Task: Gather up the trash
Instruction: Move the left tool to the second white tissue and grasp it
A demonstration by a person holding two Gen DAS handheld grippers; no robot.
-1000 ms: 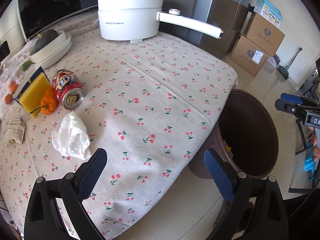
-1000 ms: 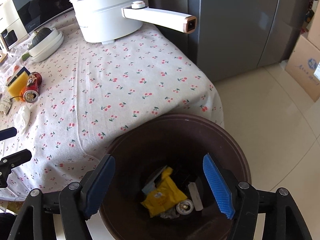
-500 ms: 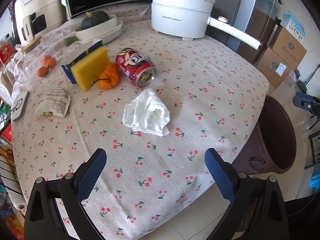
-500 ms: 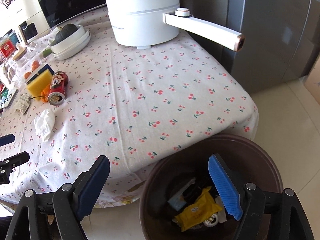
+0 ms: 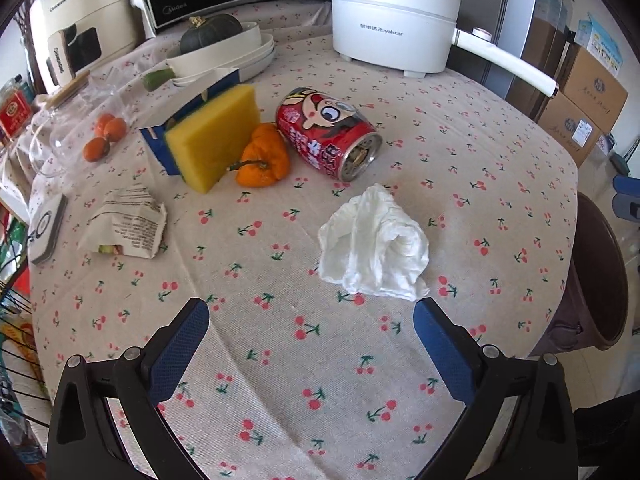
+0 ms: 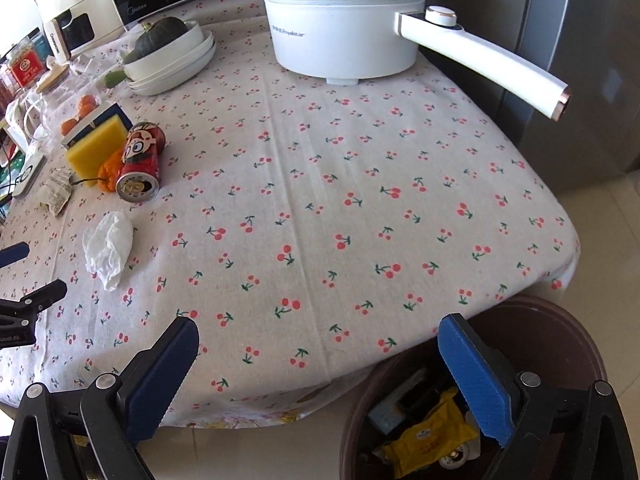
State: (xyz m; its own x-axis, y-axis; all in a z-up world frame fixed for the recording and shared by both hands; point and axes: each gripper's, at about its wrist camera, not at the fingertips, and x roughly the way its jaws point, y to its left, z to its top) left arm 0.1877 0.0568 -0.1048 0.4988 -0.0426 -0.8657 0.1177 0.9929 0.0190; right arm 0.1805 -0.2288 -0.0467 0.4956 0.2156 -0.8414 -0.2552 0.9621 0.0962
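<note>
From my left wrist view, my left tool [image 5: 311, 322] hangs over the cherry-print worktop [image 5: 280, 380] with its jaws spread wide and nothing between them. The crumpled white tissue [image 5: 374, 244] lies just beyond the right fingertip, flat on the cloth. Past it a red drink can [image 5: 326, 134] lies on its side, touching an orange pepper [image 5: 262, 160] that leans against a yellow sponge [image 5: 212, 136]. A crumpled printed paper wrapper [image 5: 126, 226] sits well to the left. A white electric pot [image 5: 394, 16] stands at the far edge, and the brown trash bin [image 5: 596, 276] shows at the right, beside the worktop.

From my right wrist view, my right tool [image 6: 318, 344] has just been opening its jaws; they stand wide with nothing between them, over the near edge of the worktop [image 6: 360, 200]. The trash bin [image 6: 568, 320] sits below on the floor, partly behind the right finger, holding a yellow packet [image 6: 428, 436] and other scraps. The tissue [image 6: 108, 244] lies far left, near my left tool's fingers [image 6: 14, 250], with the can [image 6: 140, 162] beyond it.
</note>
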